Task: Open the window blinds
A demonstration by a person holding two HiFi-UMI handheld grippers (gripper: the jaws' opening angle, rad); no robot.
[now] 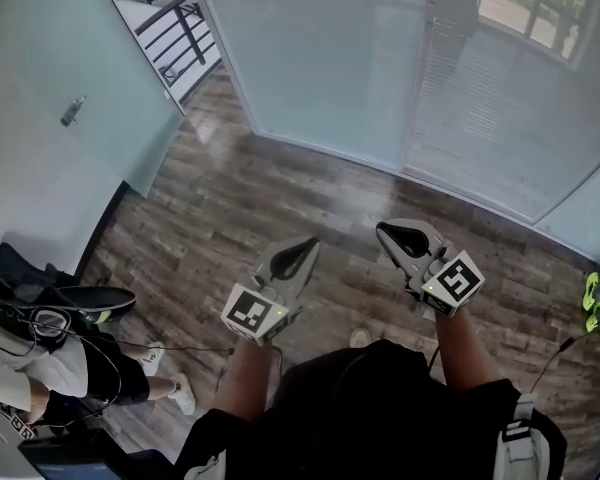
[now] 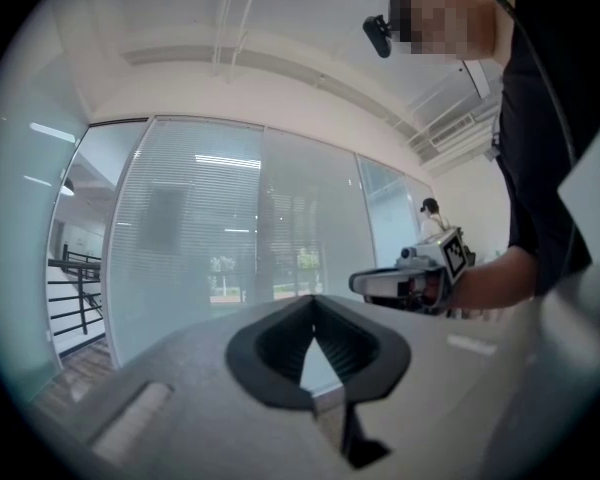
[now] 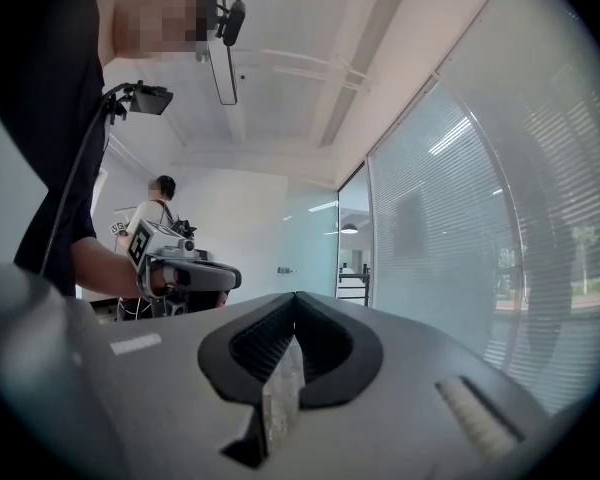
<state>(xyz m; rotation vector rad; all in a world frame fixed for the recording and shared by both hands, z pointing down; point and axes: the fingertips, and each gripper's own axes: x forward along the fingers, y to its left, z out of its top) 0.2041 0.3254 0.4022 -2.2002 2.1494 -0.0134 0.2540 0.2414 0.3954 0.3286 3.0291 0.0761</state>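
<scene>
A glass-walled room with a wood floor (image 1: pixel 280 198) is shown, the window blinds (image 1: pixel 490 108) hanging lowered across the panes ahead, with only strips of daylight let through at the top. The left claw (image 1: pixel 302 250) and the right claw (image 1: pixel 390 234) are held level side by side, well apart from the blinds, both clenched on nothing. No cord or wand is grasped, so the opening is judged not yet begun.

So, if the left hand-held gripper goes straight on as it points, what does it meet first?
Probably the window blinds: the left hand-held gripper points level at them, and nothing stands between over the wooden floor, as far as the views show. The distance is unclear.
</scene>
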